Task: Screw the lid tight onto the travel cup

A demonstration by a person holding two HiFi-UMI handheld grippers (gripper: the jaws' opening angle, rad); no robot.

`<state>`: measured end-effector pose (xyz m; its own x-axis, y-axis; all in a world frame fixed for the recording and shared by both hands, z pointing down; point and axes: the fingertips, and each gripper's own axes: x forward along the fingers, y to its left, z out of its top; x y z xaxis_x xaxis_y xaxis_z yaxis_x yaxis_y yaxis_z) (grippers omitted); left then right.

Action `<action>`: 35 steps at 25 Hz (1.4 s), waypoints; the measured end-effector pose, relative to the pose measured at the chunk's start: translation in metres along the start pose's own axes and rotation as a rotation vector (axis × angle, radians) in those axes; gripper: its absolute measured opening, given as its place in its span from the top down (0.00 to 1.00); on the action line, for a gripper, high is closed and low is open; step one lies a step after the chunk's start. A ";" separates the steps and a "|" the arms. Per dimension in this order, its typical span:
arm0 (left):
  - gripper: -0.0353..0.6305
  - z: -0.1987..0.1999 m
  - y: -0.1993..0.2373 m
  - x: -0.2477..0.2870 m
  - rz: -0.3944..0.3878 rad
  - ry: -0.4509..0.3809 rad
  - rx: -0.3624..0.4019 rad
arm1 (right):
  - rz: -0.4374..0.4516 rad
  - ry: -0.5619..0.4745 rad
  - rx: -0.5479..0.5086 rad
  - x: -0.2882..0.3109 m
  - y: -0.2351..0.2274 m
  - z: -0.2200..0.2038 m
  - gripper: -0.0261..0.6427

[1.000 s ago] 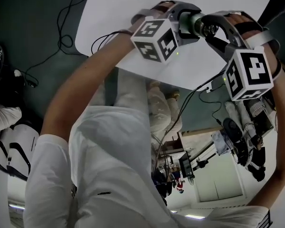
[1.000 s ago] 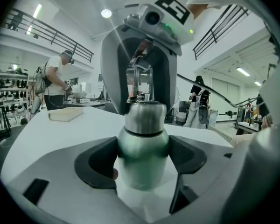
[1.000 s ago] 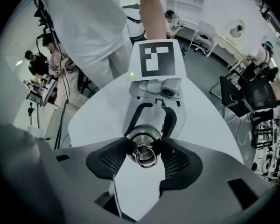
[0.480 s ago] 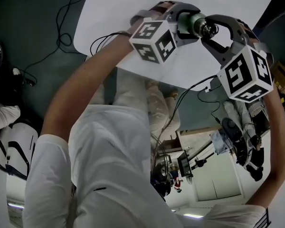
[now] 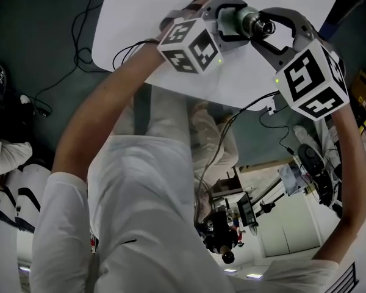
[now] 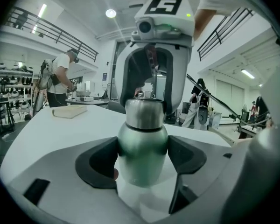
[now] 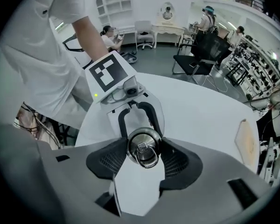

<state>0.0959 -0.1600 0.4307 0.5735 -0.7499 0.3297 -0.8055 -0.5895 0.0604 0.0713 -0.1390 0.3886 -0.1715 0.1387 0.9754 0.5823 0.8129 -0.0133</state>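
Observation:
The travel cup (image 6: 142,148) has a green body and a steel lid (image 6: 144,118) with a ring on top (image 7: 144,153). My left gripper (image 6: 142,158) is shut on the green body, both black pads pressed to its sides, and holds it upright just over the white table (image 5: 146,17). My right gripper (image 7: 143,154) comes down from above and is shut on the lid, with a pad on each side. In the head view both grippers meet at the far table edge, the left gripper (image 5: 232,22) beside the right gripper (image 5: 260,24).
A pale wooden board (image 6: 70,111) lies on the table beyond the cup, also seen as the board (image 7: 246,143) at the right. Cables (image 5: 79,35) trail on the dark floor. A person (image 6: 60,78) stands at shelves far off. Office chairs (image 7: 196,59) stand past the table.
My right gripper has rolled about the lid: its marker cube has turned and shows different faces. The left gripper and cup have kept still.

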 end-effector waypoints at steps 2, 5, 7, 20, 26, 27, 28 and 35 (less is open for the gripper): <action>0.44 -0.003 0.001 0.000 -0.006 0.009 -0.005 | -0.007 -0.024 -0.011 0.002 -0.001 0.001 0.63; 0.44 -0.002 0.002 -0.003 -0.006 0.012 -0.044 | -0.065 -0.051 -0.030 -0.001 -0.006 0.002 0.58; 0.44 0.003 0.004 -0.011 0.008 -0.001 -0.087 | -0.088 -0.088 -0.009 -0.006 -0.006 0.006 0.57; 0.88 0.069 -0.005 -0.138 0.176 0.053 -0.107 | -0.376 -0.440 0.417 -0.117 0.028 0.020 0.69; 0.94 0.124 -0.008 -0.193 0.274 0.035 -0.086 | -0.581 -0.821 0.796 -0.194 0.037 0.014 0.71; 0.94 0.136 -0.011 -0.200 0.285 0.019 -0.087 | -0.625 -0.862 0.841 -0.205 0.041 0.012 0.71; 0.94 0.148 -0.015 -0.206 0.296 0.004 -0.080 | -0.666 -0.896 0.877 -0.215 0.047 0.011 0.71; 0.94 0.225 -0.048 -0.249 0.405 -0.084 -0.085 | -0.917 -0.952 0.991 -0.283 0.107 0.002 0.76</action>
<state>0.0253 -0.0130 0.1337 0.2152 -0.9399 0.2651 -0.9758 -0.2177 0.0204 0.1801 -0.0903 0.1101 -0.7632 -0.5892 0.2652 -0.6186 0.7849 -0.0365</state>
